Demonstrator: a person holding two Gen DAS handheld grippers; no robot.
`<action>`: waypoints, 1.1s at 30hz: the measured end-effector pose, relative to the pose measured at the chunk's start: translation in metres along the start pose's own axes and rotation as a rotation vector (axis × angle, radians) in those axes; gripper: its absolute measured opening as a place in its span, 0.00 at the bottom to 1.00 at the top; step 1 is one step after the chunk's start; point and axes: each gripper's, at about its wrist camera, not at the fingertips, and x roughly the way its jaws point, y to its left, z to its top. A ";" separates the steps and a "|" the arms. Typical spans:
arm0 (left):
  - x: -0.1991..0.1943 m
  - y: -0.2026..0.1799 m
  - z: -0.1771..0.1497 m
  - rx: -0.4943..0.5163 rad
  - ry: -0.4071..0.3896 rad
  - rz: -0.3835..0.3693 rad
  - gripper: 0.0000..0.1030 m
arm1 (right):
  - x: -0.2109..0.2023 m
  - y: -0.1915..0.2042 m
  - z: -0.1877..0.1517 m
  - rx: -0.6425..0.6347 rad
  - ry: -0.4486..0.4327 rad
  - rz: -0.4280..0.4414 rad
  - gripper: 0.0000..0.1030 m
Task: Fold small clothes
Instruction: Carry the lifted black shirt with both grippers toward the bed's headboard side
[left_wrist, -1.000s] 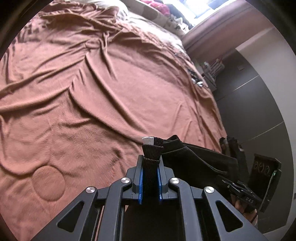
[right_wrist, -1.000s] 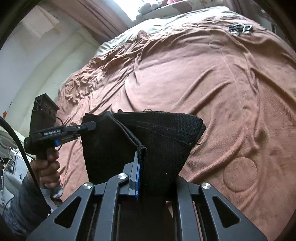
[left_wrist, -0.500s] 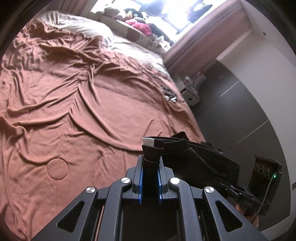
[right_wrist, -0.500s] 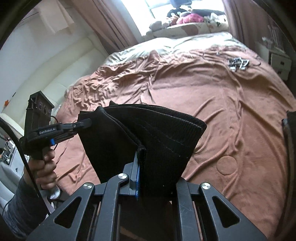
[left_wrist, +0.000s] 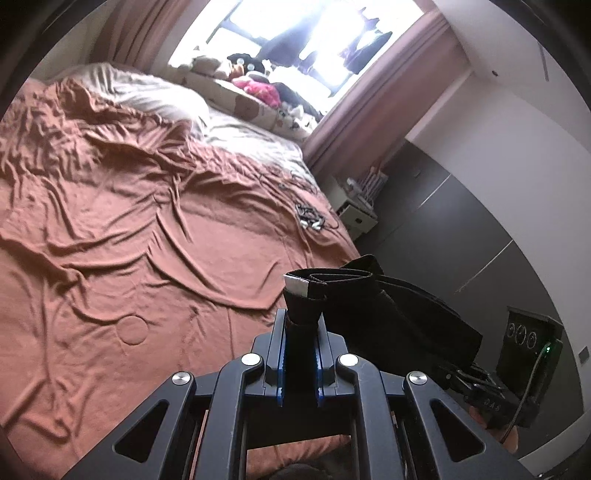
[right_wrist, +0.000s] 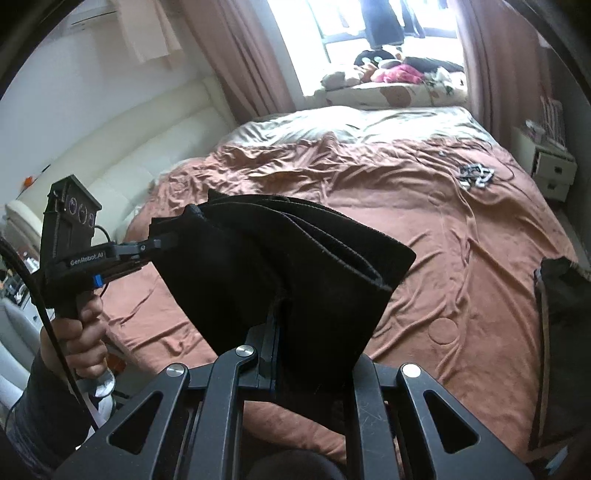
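Observation:
A small black garment (right_wrist: 288, 266) hangs in the air between both grippers, above the near edge of the bed. My left gripper (left_wrist: 300, 328) is shut on one corner of it, where a white label (left_wrist: 295, 285) shows. My right gripper (right_wrist: 280, 325) is shut on the other side, with the cloth draped over its fingers. In the right wrist view the left gripper (right_wrist: 162, 243) pinches the garment's far corner. In the left wrist view the garment (left_wrist: 388, 314) stretches right toward the right gripper's body (left_wrist: 491, 398).
A wide bed with a wrinkled rust-brown cover (left_wrist: 129, 240) lies below. Small metal clips and a cable (right_wrist: 474, 175) lie near its right edge. Another dark garment (right_wrist: 561, 325) sits at the right. A white nightstand (right_wrist: 550, 168), pillows (left_wrist: 147, 96) and a window (right_wrist: 388, 26) are behind.
Both grippers have lifted and tilted upward with the garment, so the window and headboard have come into view. The garment hangs higher above the bed.

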 end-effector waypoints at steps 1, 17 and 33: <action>-0.006 -0.001 0.001 0.004 -0.007 0.004 0.11 | -0.005 0.005 0.000 -0.009 -0.004 0.006 0.08; -0.157 0.025 0.004 0.026 -0.170 0.136 0.11 | -0.016 0.110 0.001 -0.176 -0.033 0.158 0.08; -0.277 0.102 0.008 -0.031 -0.284 0.275 0.11 | 0.054 0.167 0.017 -0.312 -0.028 0.323 0.08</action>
